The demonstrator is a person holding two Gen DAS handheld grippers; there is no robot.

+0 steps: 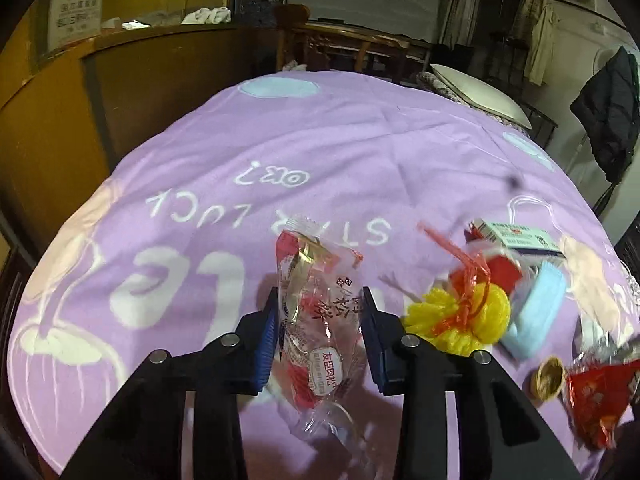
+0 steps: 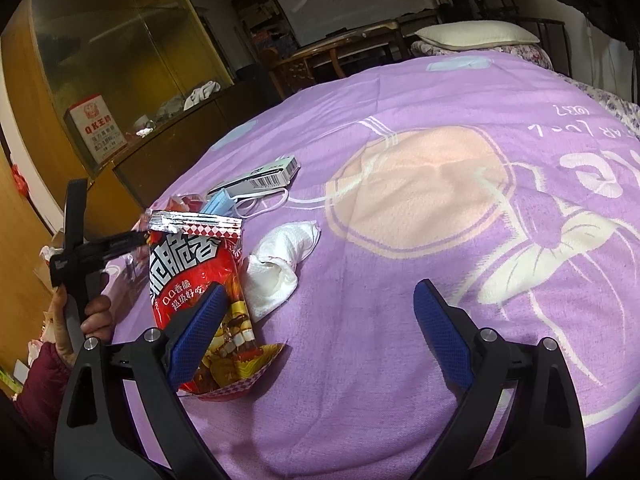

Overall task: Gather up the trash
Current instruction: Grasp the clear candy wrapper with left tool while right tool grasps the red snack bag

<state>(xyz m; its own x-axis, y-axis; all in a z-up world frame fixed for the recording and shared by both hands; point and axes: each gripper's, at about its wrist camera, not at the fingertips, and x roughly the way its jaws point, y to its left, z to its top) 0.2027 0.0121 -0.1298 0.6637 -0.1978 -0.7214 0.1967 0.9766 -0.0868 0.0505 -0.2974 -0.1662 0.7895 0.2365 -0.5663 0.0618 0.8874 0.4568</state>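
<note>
Left wrist view had the left gripper (image 1: 320, 332) pinching a clear snack wrapper (image 1: 316, 320) with red print; both blue pads pressed its sides, and the wrapper's long axis ran along the fingers, its far end standing past their tips and its near end trailing back toward the camera; it appeared lifted just off the purple bedspread (image 1: 240, 152), though I judged that rather than saw it plainly. To the right of those fingers lay the rest of the litter, near but apart from them: one yellow mesh scrubber (image 1: 460, 320) tied with a red plastic strip, one blue face mask (image 1: 536, 312), one small carton (image 1: 516, 236), one walnut shell (image 1: 550, 376) and one red foil wrapper (image 1: 596, 396).

Right wrist view showed the right gripper (image 2: 320, 320) with its fingers spread wide and nothing between them; one red snack bag (image 2: 192, 272) lay at its left finger, partly behind that pad, long axis running away from the camera with the silver sealed end farthest; whether pad and bag touched I could not tell; one crumpled white tissue (image 2: 280, 264) sat just beside the bag, between the fingers' line and the mask. For the bag and tissue the right hand was the nearer, needing only a slide to the left to straddle either; the left hand was already occupied.
</note>
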